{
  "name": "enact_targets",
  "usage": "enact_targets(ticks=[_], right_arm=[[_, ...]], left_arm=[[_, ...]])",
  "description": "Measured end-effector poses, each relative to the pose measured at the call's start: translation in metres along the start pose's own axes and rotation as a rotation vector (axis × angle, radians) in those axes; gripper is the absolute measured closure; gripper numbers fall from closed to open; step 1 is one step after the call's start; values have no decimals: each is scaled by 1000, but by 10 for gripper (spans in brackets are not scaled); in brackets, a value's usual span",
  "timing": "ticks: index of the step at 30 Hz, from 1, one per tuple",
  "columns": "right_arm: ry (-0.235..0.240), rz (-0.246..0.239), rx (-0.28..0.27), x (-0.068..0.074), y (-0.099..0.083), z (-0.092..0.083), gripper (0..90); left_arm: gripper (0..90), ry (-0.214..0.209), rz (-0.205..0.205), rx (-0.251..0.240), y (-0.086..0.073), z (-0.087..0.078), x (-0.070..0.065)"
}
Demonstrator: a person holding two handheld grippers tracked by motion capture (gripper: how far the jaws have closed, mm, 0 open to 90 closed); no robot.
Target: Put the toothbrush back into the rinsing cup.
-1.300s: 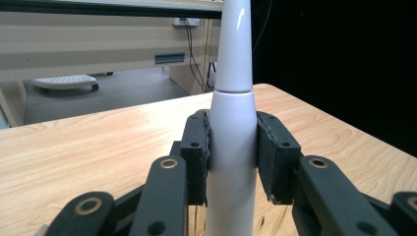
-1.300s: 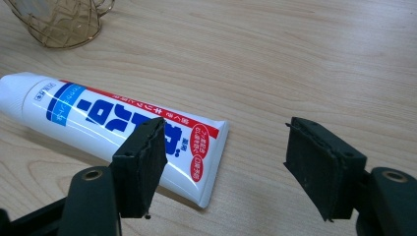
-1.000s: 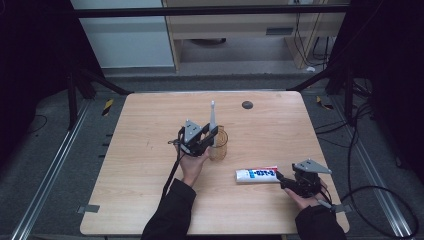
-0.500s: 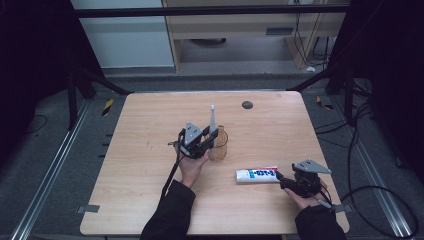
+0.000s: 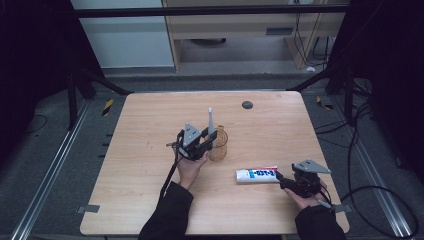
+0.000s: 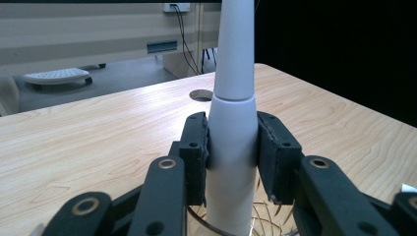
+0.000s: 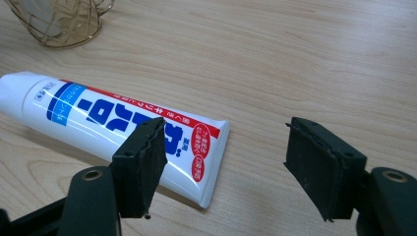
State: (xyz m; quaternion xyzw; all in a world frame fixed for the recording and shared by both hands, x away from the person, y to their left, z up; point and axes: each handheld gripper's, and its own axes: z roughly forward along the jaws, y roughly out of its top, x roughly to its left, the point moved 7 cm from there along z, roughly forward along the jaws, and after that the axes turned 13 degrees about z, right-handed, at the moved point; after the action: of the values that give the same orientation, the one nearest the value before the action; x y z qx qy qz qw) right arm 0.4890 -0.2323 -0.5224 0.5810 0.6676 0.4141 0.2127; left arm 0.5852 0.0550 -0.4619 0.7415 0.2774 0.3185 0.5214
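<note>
High view, counter: pale wooden counter (image 5: 135, 150) with a dark round hole (image 5: 247, 104) near its far edge
High view, left tool (image 5: 209, 141): clamped on a white tapered plastic handle, probably an electric toothbrush body (image 5: 211, 120), held upright over a small gold wire cup (image 5: 219, 146) near the middle of the counter
High view, right tool (image 5: 280, 178): resting low near the right front corner, pointing at the crimped end of a white toothpaste tube with blue and red print (image 5: 256, 174), which lies flat to the right of the cup

Left gripper view, grip: both black pads (image 6: 195, 147) press the sides of the white handle (image 6: 232, 137); its lower end stands inside the cup's rim (image 6: 216, 228)
Left gripper view, risk: the handle is smooth and tapered, so it may slip or tilt between the pads; let go off-centre, the tall handle could tip the light cup

Right gripper view, right tool (image 7: 223, 147): jaws spread wide, nothing held; the left pad (image 7: 145, 157) sits over the tube's tail (image 7: 123, 132), the other over bare wood
Right gripper view, risk: closing from here would likely catch only the flat crimp, or push the tube away
Right gripper view, writing: blue Japanese characters and red-banded small print, too small to read surely; no brand legible
</note>
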Motion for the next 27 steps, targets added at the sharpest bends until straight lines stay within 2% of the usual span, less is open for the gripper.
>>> enact_targets(ticks=[11, 22, 27], right_arm=[[-2, -4, 0, 0, 0, 1, 313], [-1, -3, 2, 1, 0, 1, 312], [2, 1, 4, 1, 0, 1, 312]], left_arm=[[653, -1, 7, 11, -2, -6, 1], [628, -5, 9, 25, -7, -5, -1], [582, -8, 8, 26, -7, -5, -1]])
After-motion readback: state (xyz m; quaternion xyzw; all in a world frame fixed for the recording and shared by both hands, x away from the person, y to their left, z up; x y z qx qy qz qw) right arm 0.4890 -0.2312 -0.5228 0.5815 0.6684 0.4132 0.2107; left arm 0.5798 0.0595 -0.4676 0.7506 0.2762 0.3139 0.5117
